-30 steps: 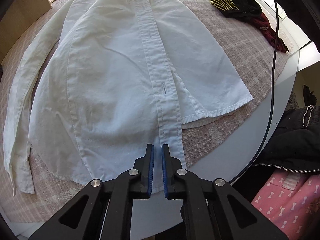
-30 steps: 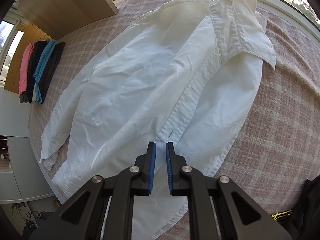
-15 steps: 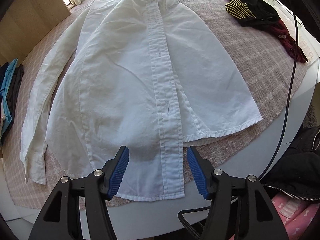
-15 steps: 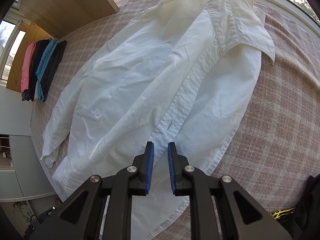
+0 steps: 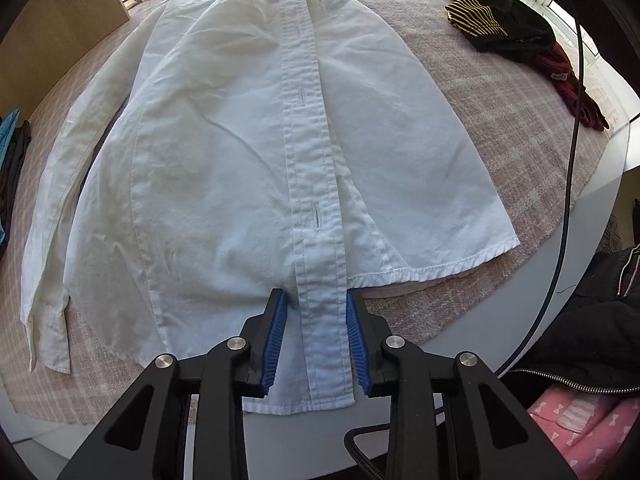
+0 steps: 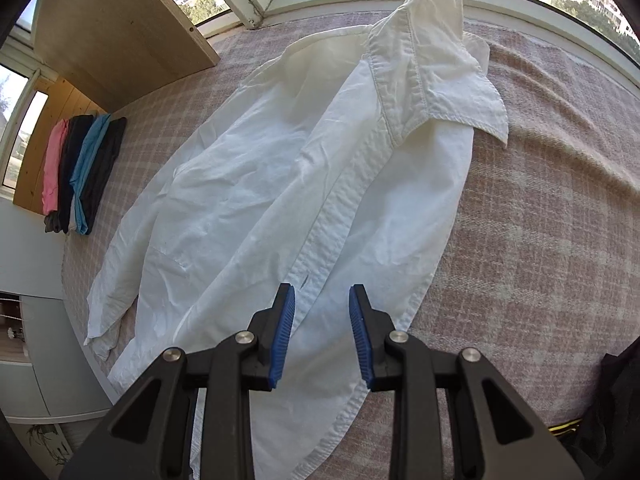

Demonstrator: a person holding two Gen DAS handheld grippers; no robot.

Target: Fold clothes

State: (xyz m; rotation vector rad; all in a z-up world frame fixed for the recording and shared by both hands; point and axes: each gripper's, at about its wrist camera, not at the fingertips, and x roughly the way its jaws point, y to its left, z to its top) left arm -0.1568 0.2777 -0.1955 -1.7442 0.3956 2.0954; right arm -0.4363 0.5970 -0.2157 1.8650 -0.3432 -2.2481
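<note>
While shirt (image 5: 240, 160) lies flat | left gripper (image 5: 316, 300) jaws apart astride placket | right gripper (image 6: 322, 296) jaws apart

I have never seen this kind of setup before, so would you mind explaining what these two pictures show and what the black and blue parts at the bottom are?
There is no robot here: a person holds a two-finger tool in each hand, and each tool carries a wide-angle camera looking along its fingers. The black arms with blue pads are those fingers.

One picture comes from the left hand-held gripper, at the bottom hem of a white shirt. Its jaws are open on either side of the button strip, gripping nothing.

The other comes from the right hand-held gripper, looking over the same shirt from the collar end, also open and empty.

The shirt lies flat on a pink checked cloth. A dark garment pile and a stack of folded clothes lie nearby.
</note>
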